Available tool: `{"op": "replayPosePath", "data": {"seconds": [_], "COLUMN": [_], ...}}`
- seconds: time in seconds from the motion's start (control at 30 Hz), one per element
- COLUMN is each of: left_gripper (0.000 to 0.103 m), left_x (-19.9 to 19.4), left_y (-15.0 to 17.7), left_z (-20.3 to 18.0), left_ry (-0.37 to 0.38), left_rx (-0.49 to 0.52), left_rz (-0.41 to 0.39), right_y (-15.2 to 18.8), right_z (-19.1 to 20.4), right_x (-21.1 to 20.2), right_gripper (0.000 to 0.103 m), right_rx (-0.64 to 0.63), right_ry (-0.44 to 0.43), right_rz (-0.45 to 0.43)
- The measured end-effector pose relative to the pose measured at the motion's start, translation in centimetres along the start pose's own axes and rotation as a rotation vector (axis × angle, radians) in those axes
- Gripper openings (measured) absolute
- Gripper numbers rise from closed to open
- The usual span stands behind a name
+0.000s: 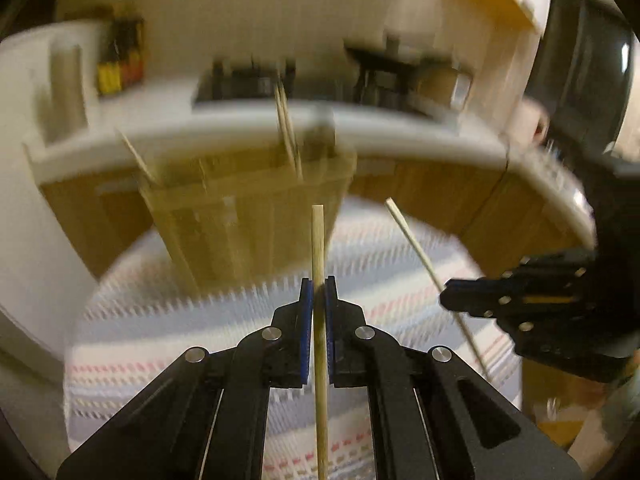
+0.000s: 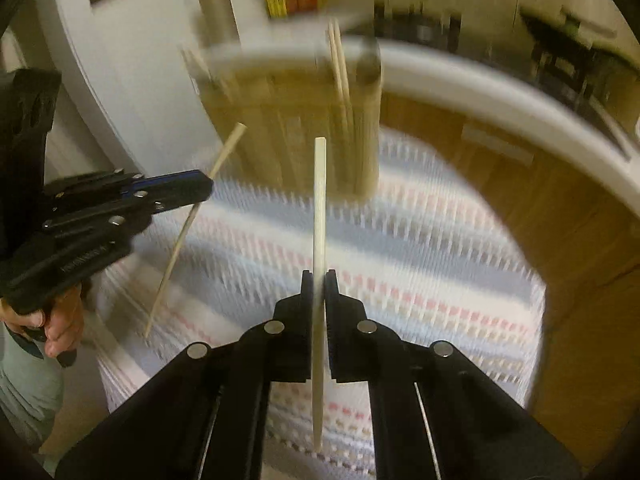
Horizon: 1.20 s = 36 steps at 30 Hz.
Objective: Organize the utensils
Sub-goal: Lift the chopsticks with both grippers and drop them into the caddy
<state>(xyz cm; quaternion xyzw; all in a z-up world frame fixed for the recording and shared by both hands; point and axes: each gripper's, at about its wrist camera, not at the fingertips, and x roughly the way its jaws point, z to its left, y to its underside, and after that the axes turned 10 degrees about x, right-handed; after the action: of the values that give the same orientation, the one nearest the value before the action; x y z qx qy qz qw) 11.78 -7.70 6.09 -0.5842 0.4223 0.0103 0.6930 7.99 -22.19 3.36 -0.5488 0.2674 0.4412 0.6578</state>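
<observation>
A: Where did we stand with the utensils?

B: We had a chopstick in each hand. The left tongs [image 1: 319, 294] were closed on one chopstick [image 1: 318, 240], which ran straight up toward twelve o'clock in the left wrist view. The right tongs [image 2: 319, 282] were clamped on a second chopstick [image 2: 319, 208], also pointing to twelve.

A: And each tool showed in the other's view?

B: Yes. From the left wrist we saw the right tongs at three o'clock, their chopstick slanting up toward one. From the right wrist the left tongs sat at nine o'clock, with a hand [image 2: 60, 320] gripping the handle below.

A: Where was the holder?

B: A wooden utensil holder [image 1: 248, 216] stood on the striped cloth [image 1: 180, 340] covering the round counter, at about eleven o'clock from the left tongs and twelve from the right. A few chopsticks [image 2: 340, 64] were already standing in it.

A: So which step?

B: We judged it the carry: both sticks lifted clear of the cloth, not yet in the holder. The next move called for bringing each stick over a compartment, turning it upright, lowering it in, then releasing.

A: Any writing to read?

B: None. The pictures were blurred; a yellow and orange package [image 1: 120, 68] at ten o'clock showed colours only, no legible label.
</observation>
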Motion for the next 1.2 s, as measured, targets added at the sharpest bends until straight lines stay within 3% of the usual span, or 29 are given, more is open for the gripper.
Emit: {"op": "replayPosePath", "data": {"seconds": [0.27, 0.33, 0.47, 0.63, 0.83, 1.2], "left_gripper": [0.003, 0.003, 0.003, 0.003, 0.003, 0.004], "left_x": [-8.3, -9.3, -10.2, -9.0, -6.1, -0.5], "left_y": [-5.1, -5.8, -7.4, -8.3, -8.8, -7.5], "left_z": [3.0, 4.1, 4.2, 5.7, 8.6, 11.6], "left_ry": [-0.003, 0.005, -0.076, -0.143, -0.190, -0.255], "left_rx": [-0.026, -0.035, -0.035, -0.044, -0.072, -0.077], "left_rz": [-0.405, -0.469, -0.587, -0.667, -0.703, -0.684], "right_y": [-5.1, -6.5, -8.9, -11.1, -12.8, -13.4], "right_z": [2.9, 3.5, 4.1, 4.3, 3.5, 2.7], "right_x": [-5.2, -5.6, -5.2, -3.2, -0.3, 5.7], "right_gripper": [0.004, 0.004, 0.004, 0.004, 0.004, 0.004], "right_rx": [-0.007, -0.001, 0.006, 0.000, 0.030, 0.063], "right_ry": [-0.014, -0.016, 0.000, 0.060, 0.062, 0.056], "right_rz": [-0.372, -0.432, -0.546, -0.673, -0.763, -0.761]}}
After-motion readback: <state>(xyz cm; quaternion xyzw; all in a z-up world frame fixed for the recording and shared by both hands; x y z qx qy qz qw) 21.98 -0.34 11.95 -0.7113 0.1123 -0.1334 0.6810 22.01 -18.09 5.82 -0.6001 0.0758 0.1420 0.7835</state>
